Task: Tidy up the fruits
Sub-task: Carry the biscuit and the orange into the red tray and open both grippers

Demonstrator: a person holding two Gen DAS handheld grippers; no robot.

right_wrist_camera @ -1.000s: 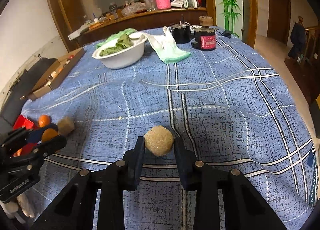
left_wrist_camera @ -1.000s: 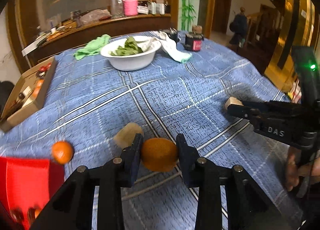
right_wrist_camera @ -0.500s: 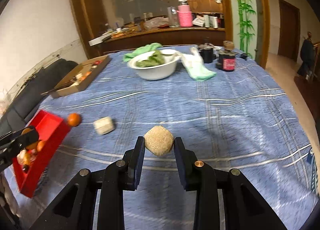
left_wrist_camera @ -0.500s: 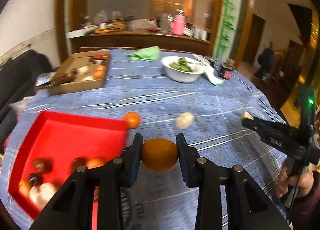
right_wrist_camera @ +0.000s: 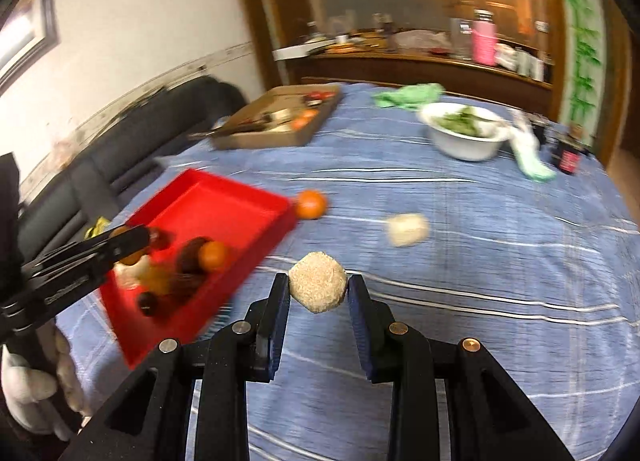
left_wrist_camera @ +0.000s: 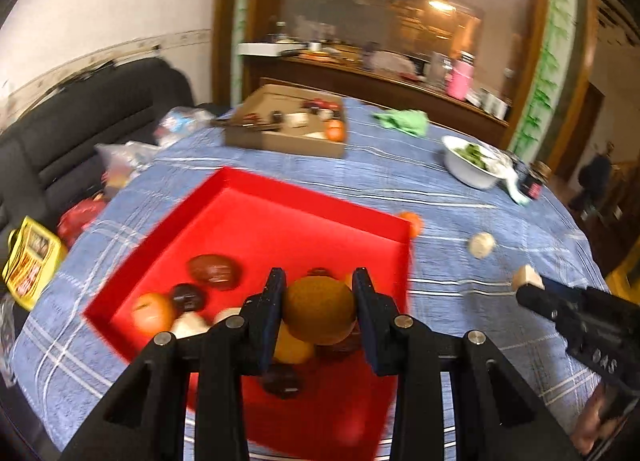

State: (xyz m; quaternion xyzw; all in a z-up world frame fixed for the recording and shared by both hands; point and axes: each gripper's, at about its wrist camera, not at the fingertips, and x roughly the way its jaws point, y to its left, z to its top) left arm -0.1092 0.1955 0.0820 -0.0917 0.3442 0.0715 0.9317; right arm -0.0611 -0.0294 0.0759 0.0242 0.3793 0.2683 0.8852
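Observation:
My left gripper (left_wrist_camera: 319, 291) is shut on a brown-orange round fruit (left_wrist_camera: 319, 311) and holds it above the red tray (left_wrist_camera: 304, 205), which holds several fruits (left_wrist_camera: 214, 271). My right gripper (right_wrist_camera: 318, 291) is shut on a pale beige rough ball (right_wrist_camera: 318, 281) above the blue cloth, right of the red tray (right_wrist_camera: 224, 201). A loose orange (right_wrist_camera: 311, 203) lies by the tray's far corner. A pale beige block (right_wrist_camera: 407, 229) lies further right. The right gripper also shows in the left wrist view (left_wrist_camera: 528, 281), and the left gripper in the right wrist view (right_wrist_camera: 132, 241).
A cardboard box (left_wrist_camera: 280, 137) with small items sits at the back left. A white bowl of greens (right_wrist_camera: 464, 133), a green cloth (right_wrist_camera: 408, 95) and dark jars (right_wrist_camera: 568, 155) stand at the back. A black sofa (left_wrist_camera: 80, 133) with bags is left of the table.
Both grippers have swung left with their fruits. The left gripper now hangs over the red tray, and the tray has come closer in the right wrist view.

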